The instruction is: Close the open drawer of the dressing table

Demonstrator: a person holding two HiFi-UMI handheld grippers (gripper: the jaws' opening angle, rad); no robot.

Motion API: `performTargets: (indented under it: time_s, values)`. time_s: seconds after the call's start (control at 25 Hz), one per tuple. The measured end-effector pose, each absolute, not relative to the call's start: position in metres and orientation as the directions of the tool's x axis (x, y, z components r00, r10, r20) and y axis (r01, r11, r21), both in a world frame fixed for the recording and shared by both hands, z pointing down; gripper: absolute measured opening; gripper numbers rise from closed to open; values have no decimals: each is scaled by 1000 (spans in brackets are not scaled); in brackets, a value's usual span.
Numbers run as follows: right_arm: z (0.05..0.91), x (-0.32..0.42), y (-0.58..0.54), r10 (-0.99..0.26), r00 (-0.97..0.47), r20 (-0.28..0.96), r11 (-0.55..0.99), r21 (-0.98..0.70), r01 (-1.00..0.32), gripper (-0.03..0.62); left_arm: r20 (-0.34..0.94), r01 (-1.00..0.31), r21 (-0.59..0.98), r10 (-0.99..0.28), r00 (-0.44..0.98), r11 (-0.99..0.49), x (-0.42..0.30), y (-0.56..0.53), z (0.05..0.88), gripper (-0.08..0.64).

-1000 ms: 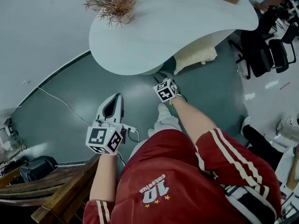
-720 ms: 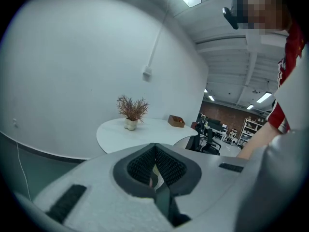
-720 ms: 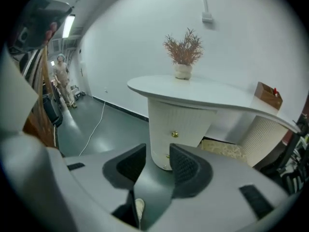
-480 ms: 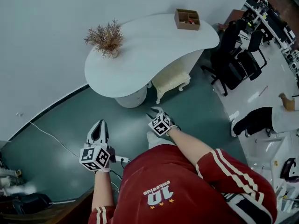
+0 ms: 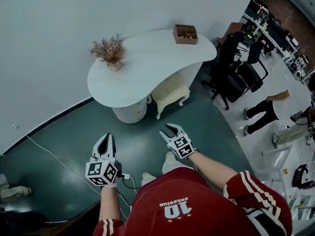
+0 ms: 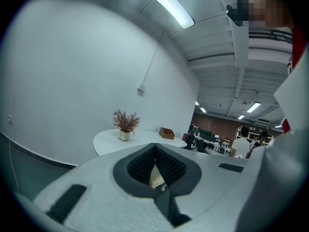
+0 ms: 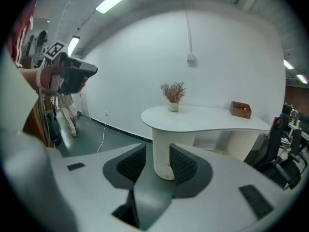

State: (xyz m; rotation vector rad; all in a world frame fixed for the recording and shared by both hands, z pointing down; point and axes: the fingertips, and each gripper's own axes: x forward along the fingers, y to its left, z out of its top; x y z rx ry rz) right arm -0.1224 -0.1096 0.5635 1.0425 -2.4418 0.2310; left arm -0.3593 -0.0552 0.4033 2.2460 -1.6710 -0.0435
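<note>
A dark red jersey (image 5: 197,205) carries a white 10 (image 5: 175,209) above a row of small stars. White stripes (image 5: 252,182) run down its short sleeves. Just ahead of the jersey's hem show 2 pale shoes (image 5: 172,162). Beyond the jersey's sleeves, the left gripper (image 5: 106,137) and right gripper (image 5: 169,130) are white moulded shells, each with a cube (image 5: 102,172) of black-and-white square markers. Dark grey ribbed pads (image 7: 185,166) line the jaws, with dark rectangular insets on the shells. A thin cable (image 5: 130,179) trails from the left cube toward the jersey.
</note>
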Motion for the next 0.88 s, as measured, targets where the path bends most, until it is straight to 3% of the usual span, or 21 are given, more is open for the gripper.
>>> performTargets:
  time_s: [0.36,0.88]
  values:
    - [455,-55,-121,-707,-649,282,654,-91,-751,152,123,-942,247,-958,261,-225,-302,-16,368,0]
    - [320,107,-161,-675,-716,176,721,-50,-692,120,12,-990,123,-998,69,-67,-164,-4,291,-2]
